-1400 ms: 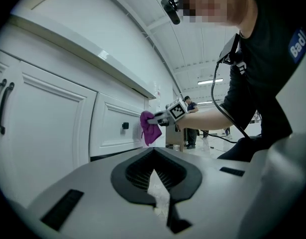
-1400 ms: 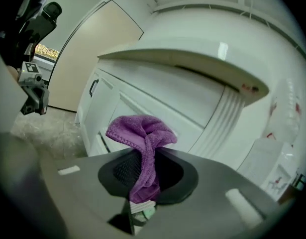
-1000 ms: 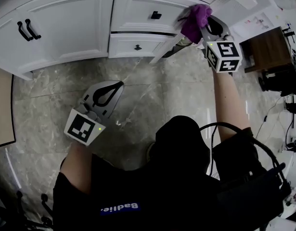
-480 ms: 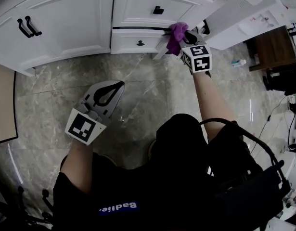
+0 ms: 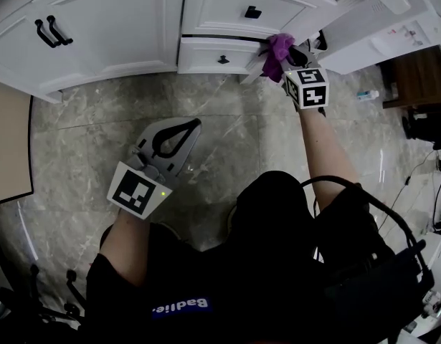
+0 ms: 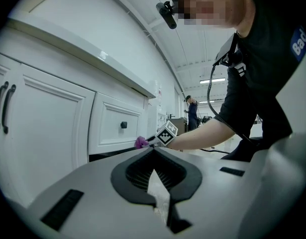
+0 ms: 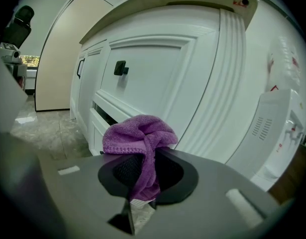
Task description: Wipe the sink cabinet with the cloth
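Two fingers (image 7: 185, 176) of the right gripper (image 7: 142, 158) are pinched on a purple cloth (image 7: 139, 135). The cloth is terry, bunched in a knot above the fingers, with a tail hanging down between them. In the head view the cloth lies against the white cabinet (image 5: 120, 20), at the right end of the dark gap between the two drawers and just beside the fluted corner post (image 7: 227, 83). The upper drawer has a black knob (image 7: 120, 67), and the door to the left has two black handles (image 5: 51, 31).

The left gripper (image 6: 153, 151) is held low over the floor (image 5: 84, 135), well apart from the cabinet. Its fingers are pressed together at the tips with nothing between them.

The floor is grey marbled tile. A brown wooden unit (image 5: 414, 77) stands at the right, and the left gripper view shows a long white ceiling with strip lights behind.
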Available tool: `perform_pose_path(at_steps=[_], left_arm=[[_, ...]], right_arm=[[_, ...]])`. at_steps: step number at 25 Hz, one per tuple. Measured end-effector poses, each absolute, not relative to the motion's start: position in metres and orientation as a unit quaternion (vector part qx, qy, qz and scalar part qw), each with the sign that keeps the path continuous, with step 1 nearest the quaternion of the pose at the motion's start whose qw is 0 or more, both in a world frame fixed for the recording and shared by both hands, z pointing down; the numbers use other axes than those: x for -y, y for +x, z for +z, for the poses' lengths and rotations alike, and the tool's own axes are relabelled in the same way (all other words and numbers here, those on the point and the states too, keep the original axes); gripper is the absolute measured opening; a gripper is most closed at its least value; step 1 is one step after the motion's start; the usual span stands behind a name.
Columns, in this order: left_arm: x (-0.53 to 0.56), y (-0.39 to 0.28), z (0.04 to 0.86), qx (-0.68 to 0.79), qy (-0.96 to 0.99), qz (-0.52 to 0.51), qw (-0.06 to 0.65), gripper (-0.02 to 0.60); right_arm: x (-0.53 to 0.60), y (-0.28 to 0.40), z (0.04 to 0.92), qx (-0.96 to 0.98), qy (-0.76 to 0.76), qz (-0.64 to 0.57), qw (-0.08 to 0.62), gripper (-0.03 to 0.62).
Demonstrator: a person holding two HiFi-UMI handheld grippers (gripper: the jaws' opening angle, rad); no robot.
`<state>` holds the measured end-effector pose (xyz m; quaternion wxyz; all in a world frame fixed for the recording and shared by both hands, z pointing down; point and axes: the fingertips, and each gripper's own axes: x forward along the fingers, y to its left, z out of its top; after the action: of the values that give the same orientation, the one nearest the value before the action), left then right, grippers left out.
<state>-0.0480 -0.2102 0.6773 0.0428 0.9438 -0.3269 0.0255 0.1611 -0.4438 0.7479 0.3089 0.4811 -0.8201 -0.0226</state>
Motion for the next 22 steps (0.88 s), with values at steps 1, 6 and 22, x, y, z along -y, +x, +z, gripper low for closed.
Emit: perform_pose_path(at_steps=[1,6,22], left_arm=[[0.21,-0.046,0.675,0.326,0.944,0.023,0.044,0.0],[0.201,-0.036,0.637,0.329,0.944,-0.006,0.038,0.0],[0.103,-0.049,0.367,0.37,0.922,-0.021,0.114,0.0]], right_arm=[[0.443,0.161,0.748,0.82,0.483,-0.02,0.306,0.057],[0.413,0.142,0.748,0.832,0.462,0.008,0.306,0.057],[0.227,0.078,0.521,0.879,0.368,0.054,0.298,0.057]])
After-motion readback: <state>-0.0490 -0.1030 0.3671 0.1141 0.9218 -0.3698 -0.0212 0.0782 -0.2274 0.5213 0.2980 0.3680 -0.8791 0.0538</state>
